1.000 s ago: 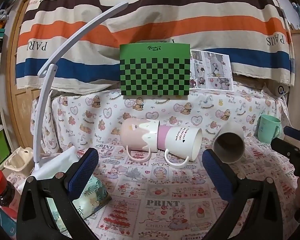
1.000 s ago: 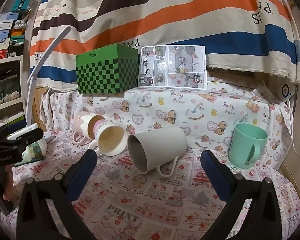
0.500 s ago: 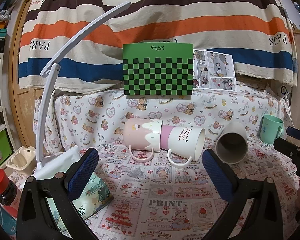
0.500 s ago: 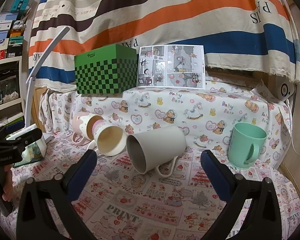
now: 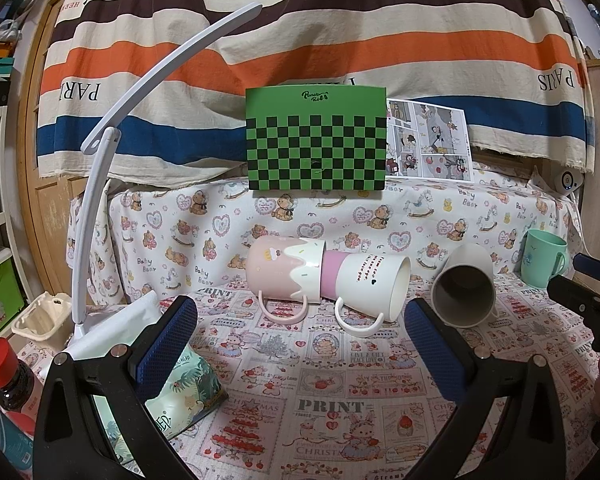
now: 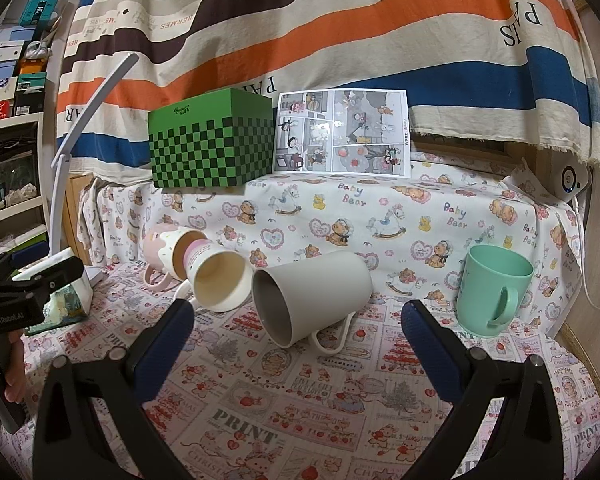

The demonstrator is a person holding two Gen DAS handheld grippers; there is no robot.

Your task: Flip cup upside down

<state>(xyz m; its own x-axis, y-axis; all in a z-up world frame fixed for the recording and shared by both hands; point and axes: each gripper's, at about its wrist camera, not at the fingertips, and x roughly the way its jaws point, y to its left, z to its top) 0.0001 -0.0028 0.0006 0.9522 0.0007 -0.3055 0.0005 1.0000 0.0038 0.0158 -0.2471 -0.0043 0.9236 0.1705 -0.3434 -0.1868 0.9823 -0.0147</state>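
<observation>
Three mugs lie on their sides on the printed cloth. A pink mug has a white-and-pink mug nested in its mouth; both also show in the right wrist view, pink mug and white-and-pink mug. A plain white mug lies to their right, mouth toward me. A mint green mug stands upright at the right. My left gripper is open and empty, short of the nested mugs. My right gripper is open and empty, in front of the plain white mug.
A green checkered box and a comic sheet stand on the raised ledge behind. A white lamp arm rises at the left. A snack bag, a red-capped bottle and an egg carton sit at the left.
Both grippers have pulled back and risen slightly, so the mugs sit a little lower and farther in view. Nothing on the cloth has moved. Both stay open.
</observation>
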